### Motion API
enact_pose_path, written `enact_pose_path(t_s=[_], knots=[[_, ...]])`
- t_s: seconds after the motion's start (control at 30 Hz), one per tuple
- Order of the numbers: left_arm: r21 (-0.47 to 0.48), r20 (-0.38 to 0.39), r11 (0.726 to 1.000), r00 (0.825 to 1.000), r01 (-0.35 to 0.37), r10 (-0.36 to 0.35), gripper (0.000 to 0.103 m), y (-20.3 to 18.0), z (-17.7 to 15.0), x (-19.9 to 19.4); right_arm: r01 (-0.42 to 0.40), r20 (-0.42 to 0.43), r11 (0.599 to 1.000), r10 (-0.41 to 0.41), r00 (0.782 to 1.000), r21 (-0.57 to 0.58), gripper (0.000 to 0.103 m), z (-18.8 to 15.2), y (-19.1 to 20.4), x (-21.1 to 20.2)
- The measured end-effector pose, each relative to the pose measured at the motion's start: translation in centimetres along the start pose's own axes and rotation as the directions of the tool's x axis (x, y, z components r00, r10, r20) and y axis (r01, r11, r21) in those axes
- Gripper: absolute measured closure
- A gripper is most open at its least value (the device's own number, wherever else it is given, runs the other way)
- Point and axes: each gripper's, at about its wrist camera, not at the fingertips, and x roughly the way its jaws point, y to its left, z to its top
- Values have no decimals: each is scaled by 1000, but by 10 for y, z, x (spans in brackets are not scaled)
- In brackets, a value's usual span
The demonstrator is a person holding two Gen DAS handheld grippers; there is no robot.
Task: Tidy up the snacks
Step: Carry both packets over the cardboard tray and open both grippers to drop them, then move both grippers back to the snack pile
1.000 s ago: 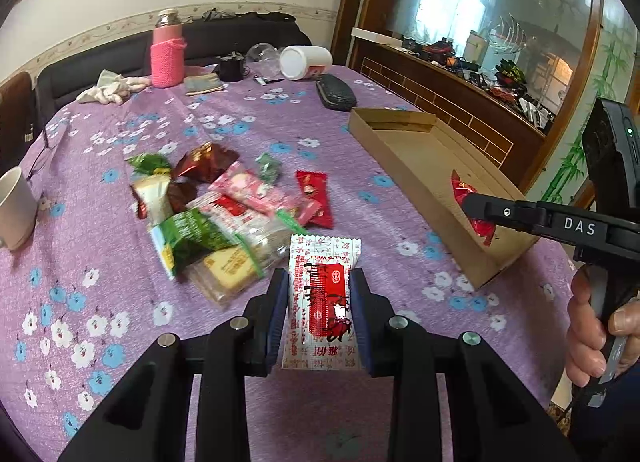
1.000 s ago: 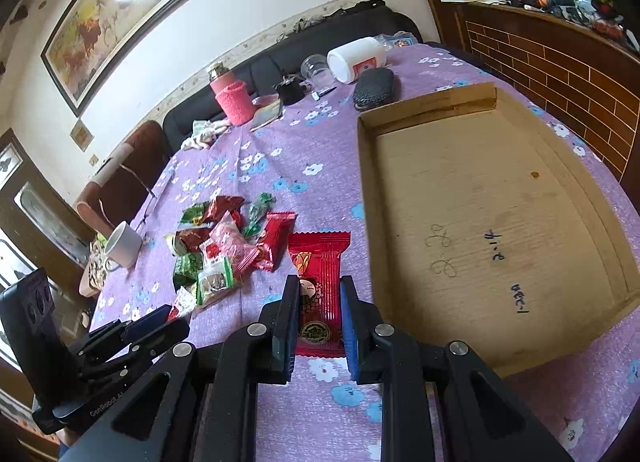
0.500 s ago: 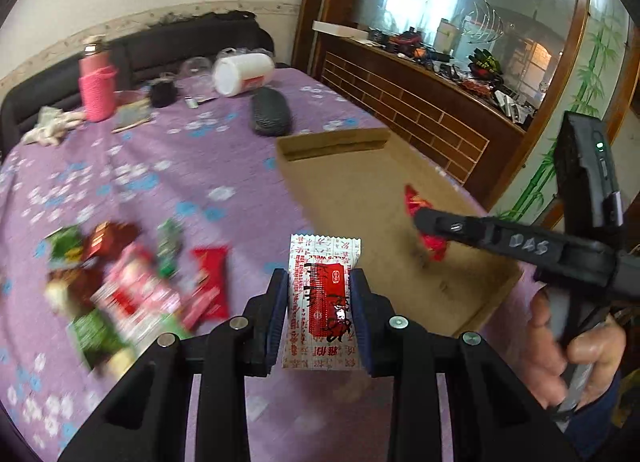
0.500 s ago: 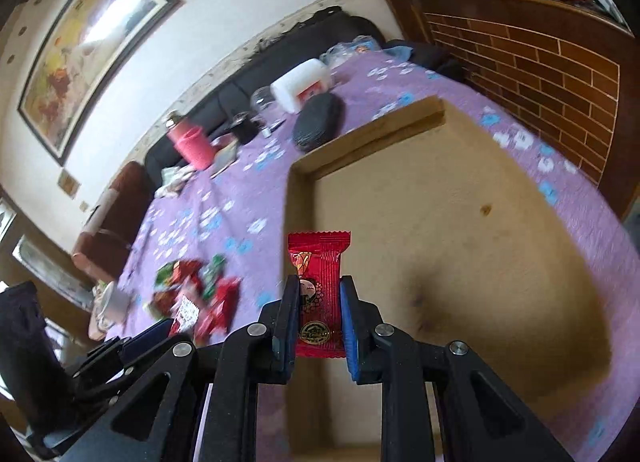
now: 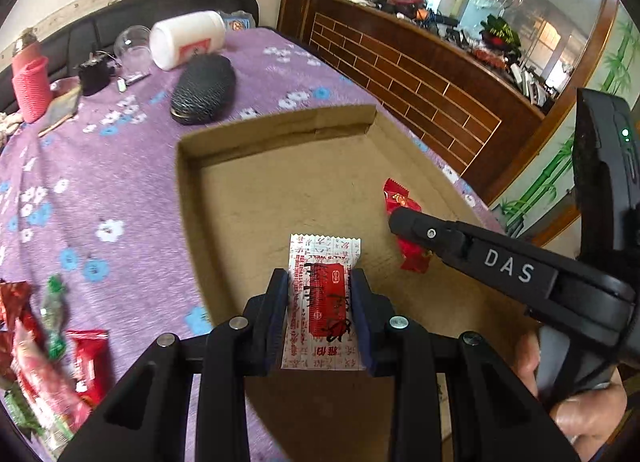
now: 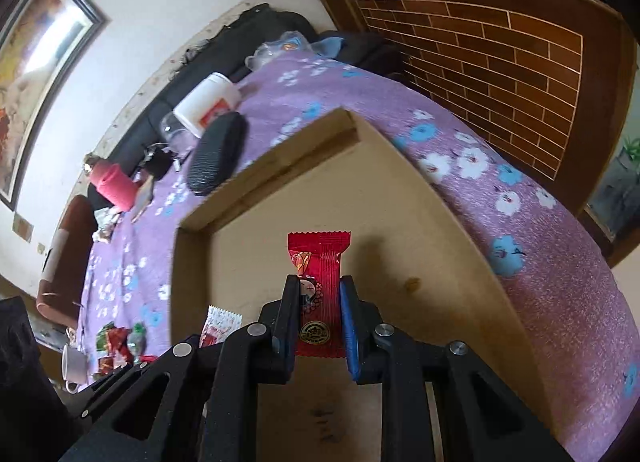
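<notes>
My left gripper (image 5: 320, 282) is shut on a white snack packet with a red label (image 5: 323, 294) and hangs over the near part of a shallow cardboard tray (image 5: 280, 190). In the right wrist view my right gripper (image 6: 319, 286) is shut on a red candy packet (image 6: 319, 258) above the same tray (image 6: 400, 230). The left wrist view shows that red candy packet (image 5: 400, 202) sticking out past the right gripper's dark finger (image 5: 424, 232), to the right of my left one. The white packet (image 6: 220, 324) peeks in at the lower left of the right wrist view.
A pile of loose snacks (image 5: 48, 350) lies on the purple flowered tablecloth (image 5: 100, 190) left of the tray. Beyond the tray are a black case (image 5: 203, 88), a white jar on its side (image 5: 186, 40) and a pink cup (image 5: 30, 88). A brick-patterned wooden counter (image 5: 420, 74) runs along the right.
Both grippers have swung right from the snack pile to above the cardboard tray, each still gripping its packet. The pile has slid to the left edge of the left wrist view.
</notes>
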Motion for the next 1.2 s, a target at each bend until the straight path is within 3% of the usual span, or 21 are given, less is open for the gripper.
enact_pose_path(t_s=[0.43, 0.57, 0.67, 0.9, 1.2], knots=[[35, -39, 999, 999, -22, 23, 72, -10, -9, 20, -1, -34, 1000, 1, 999, 7, 81, -2, -5, 5], [18, -37, 1000, 999, -24, 24, 71, -7, -10, 15, -8, 1, 1000, 8, 1000, -1, 74, -3, -3, -2], [3, -19, 1000, 999, -29, 29, 61, -4, -11, 7, 15, 48, 1000, -14, 999, -20, 67, -5, 0, -13], [-20, 21, 1000, 1000, -14, 15, 59, 5, -18, -21, -16, 115, 999, 21, 993, -46, 67, -18, 12, -44], [-8, 76, 1000, 997, -20, 20, 52, 21, -51, -66, -82, 75, 987, 93, 993, -141, 66, -62, 56, -58]])
